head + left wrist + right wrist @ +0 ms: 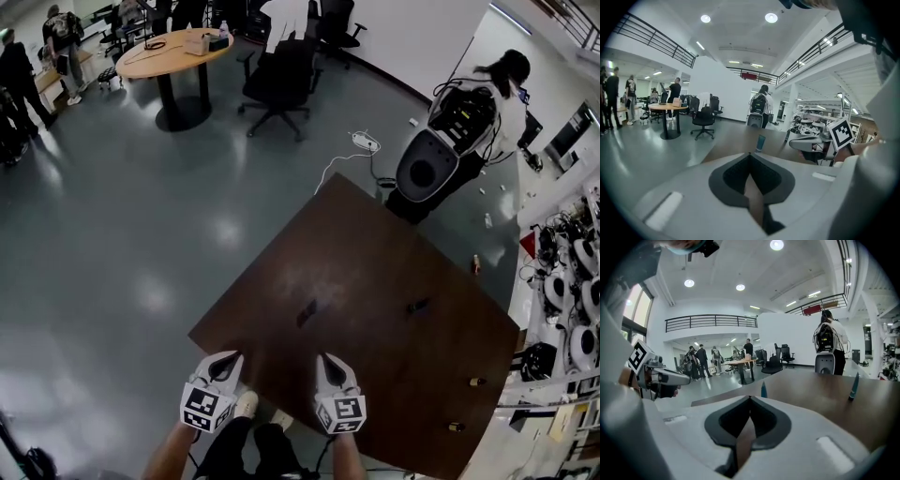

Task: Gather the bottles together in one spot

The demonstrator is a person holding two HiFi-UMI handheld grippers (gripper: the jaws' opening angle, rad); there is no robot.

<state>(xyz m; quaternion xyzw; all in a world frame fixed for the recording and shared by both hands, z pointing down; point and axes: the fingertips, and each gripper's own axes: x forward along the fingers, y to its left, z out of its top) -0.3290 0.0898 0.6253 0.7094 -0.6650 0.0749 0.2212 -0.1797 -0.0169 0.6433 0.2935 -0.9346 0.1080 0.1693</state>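
Right, the left gripper (228, 364) and right gripper (330, 364) hover pinched shut and empty by the table (375, 253) edge (one bottle (307, 312) stands mid-table, the other bottle (418, 306) well apart), so nudging in closed could topple either.

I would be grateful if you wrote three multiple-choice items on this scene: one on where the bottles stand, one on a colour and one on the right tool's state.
1. Where does the left bottle stand relative to the right bottle?
A. Touching it
B. Apart from it, on the same table
C. Stacked on it

2. What colour are the bottles in the right gripper view?
A. Red
B. Yellow
C. Teal

3. How is the right tool?
A. Shut, with nothing in it
B. Shut on a bottle
C. Wide open

Answers:
1 B: bare brown tabletop lies between them.
2 C: both look blue-green against the brown top.
3 A: its jaws meet in its own view, and both bottles stand farther off.
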